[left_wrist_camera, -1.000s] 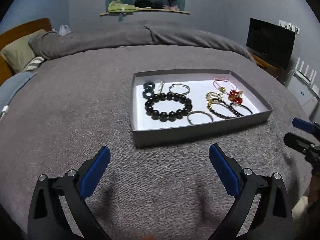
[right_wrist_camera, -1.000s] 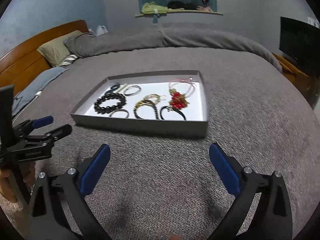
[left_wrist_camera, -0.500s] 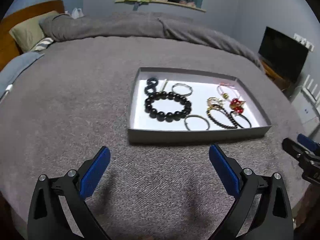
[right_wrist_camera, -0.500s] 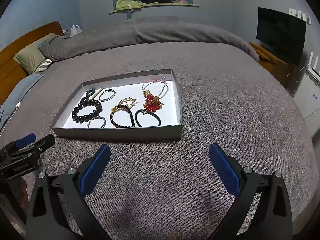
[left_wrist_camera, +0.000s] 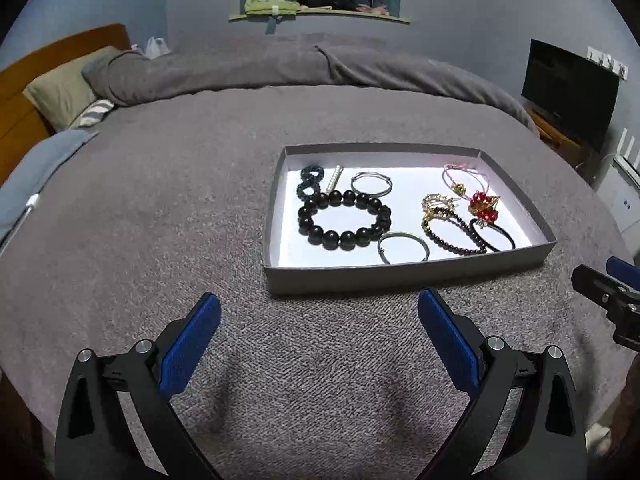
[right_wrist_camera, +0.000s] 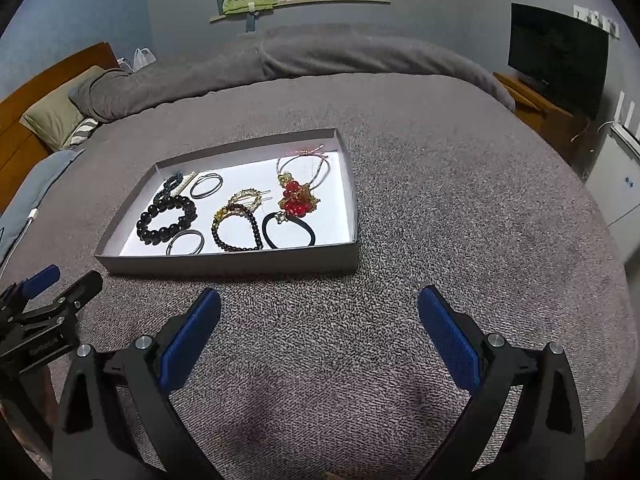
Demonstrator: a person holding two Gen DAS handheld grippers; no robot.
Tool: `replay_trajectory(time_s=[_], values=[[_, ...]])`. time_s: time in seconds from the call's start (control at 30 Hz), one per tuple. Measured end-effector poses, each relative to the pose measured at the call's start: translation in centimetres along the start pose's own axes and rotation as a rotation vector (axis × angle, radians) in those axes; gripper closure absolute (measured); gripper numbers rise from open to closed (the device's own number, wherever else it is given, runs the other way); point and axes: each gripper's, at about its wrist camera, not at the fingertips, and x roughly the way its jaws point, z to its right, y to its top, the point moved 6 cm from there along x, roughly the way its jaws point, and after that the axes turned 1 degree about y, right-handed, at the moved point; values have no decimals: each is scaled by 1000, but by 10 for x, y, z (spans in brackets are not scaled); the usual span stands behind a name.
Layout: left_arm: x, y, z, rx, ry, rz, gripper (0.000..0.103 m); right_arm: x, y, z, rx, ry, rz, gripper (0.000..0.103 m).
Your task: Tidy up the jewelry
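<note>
Both the left gripper (left_wrist_camera: 319, 316) and right gripper (right_wrist_camera: 319, 316) hung wide and empty short of the tray (left_wrist_camera: 400, 274). Inside it, the black bead bracelet (left_wrist_camera: 345, 217) touched a bangle (left_wrist_camera: 403, 247); rightward, chains apparently overlapped the red cluster (left_wrist_camera: 484, 205), so one pull might drag several.

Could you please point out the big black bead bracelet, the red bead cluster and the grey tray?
big black bead bracelet (left_wrist_camera: 345, 239), left wrist view, on a near bead.
red bead cluster (right_wrist_camera: 297, 200), right wrist view, on its middle.
grey tray (left_wrist_camera: 400, 274), left wrist view, on the near wall.
</note>
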Motion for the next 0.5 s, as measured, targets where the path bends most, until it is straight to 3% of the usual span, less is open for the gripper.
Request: replay_trajectory(time_s=[0.5], values=[[-1, 1, 0, 4, 4, 8, 5, -2, 0, -5, -14, 2, 13, 5]])
